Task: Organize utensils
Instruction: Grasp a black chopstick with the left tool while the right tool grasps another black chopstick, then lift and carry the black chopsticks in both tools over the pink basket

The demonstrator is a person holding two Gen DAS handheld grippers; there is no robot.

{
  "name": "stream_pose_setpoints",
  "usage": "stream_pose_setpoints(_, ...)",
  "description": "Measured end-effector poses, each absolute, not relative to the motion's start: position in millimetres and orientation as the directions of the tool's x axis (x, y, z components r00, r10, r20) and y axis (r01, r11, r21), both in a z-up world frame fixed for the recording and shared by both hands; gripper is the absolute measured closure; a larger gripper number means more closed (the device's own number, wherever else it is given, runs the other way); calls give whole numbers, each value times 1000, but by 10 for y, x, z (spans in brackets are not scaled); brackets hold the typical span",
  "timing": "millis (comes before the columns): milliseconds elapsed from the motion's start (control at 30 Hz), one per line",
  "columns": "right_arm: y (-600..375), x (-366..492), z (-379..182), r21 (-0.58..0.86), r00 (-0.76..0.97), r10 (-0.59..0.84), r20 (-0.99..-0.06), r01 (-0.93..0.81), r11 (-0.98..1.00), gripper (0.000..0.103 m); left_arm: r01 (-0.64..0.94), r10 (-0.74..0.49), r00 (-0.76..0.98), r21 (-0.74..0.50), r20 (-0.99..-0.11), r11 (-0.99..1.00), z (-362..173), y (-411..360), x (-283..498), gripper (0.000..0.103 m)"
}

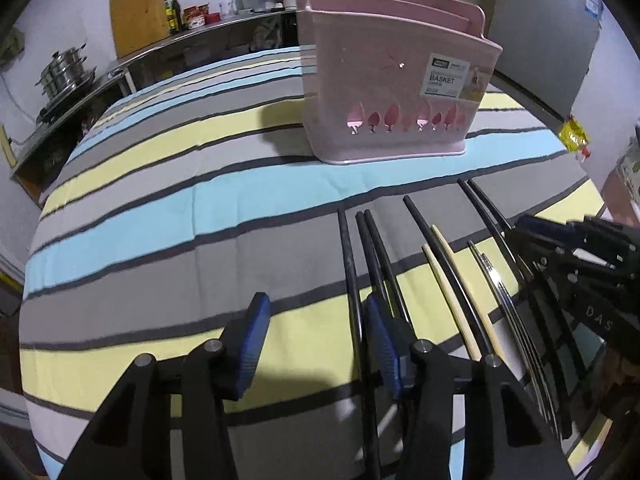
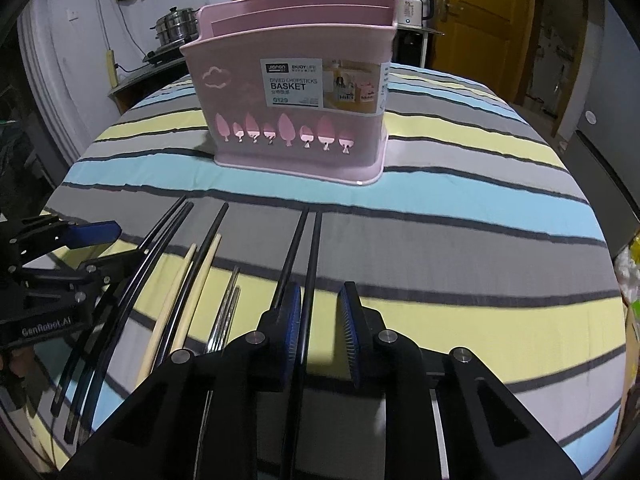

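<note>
A pink divided chopstick basket (image 1: 384, 80) (image 2: 296, 96) stands upright on the striped tablecloth. Several chopsticks lie side by side in front of it: black ones (image 1: 348, 264) (image 2: 312, 264), a wooden pair (image 1: 452, 288) (image 2: 200, 280) and a metal pair (image 1: 496, 280) (image 2: 230, 300). My left gripper (image 1: 316, 344) is open, low over the cloth, with the leftmost black chopsticks by its right finger. My right gripper (image 2: 320, 332) is open, with one black chopstick lying between its fingers. Each gripper shows in the other's view, the right one (image 1: 560, 232) and the left one (image 2: 92, 232).
The round table has a striped cloth (image 1: 160, 208) (image 2: 460, 208). A counter with steel pots (image 1: 64, 72), bottles and a cutting board stands behind. A kettle (image 2: 412, 8) and a yellow door (image 2: 476, 12) are at the back right.
</note>
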State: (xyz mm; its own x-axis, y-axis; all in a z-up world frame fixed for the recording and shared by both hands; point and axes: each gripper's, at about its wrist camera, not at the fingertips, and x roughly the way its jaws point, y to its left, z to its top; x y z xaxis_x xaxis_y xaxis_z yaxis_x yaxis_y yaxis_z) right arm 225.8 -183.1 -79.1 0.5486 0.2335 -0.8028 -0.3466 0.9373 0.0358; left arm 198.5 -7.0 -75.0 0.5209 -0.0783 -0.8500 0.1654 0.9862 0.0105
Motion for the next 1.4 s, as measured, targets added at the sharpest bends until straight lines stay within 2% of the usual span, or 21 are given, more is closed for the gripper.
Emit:
stream_pose_setpoints(133, -1783, 2379, -785, 41, 531, 234, -815, -350, 936, 82, 171, -88, 509, 0, -857, 985, -744, -64, 2088, 52)
stream_pose_setpoints(200, -1768, 2431, -782, 51, 523, 238, -819, -346, 937, 82, 175, -91, 505, -1, -858, 984, -742, -84, 2122, 57)
stream_pose_setpoints(233, -1763, 2448, -783, 53, 521, 239, -820, -346, 937, 83, 181, -94, 505, -1, -858, 983, -738, -100, 2135, 63)
stream_pose_setpoints(333, -1768, 2500, -780, 71, 507, 249, -825, -345, 936, 94, 203, -107, 496, -4, -861, 979, -723, -158, 2165, 84)
stream_pose_setpoints(433, -1776, 2526, -773, 94, 494, 266, -828, -345, 934, 97, 222, -112, 489, -1, -865, 975, -718, -213, 2170, 94)
stream_pose_setpoints(800, -1901, 2467, -539, 177, 509, 338, -792, -339, 924, 98, 211, -186, 483, -92, -856, 973, -545, -52, 2158, 97)
stream_pose_setpoints(1400, -1961, 2343, 341, 158, 642, 387, -662, -385, 909, 98, 242, -249, 631, -119, -734, 963, 402, 110, 1980, 98)
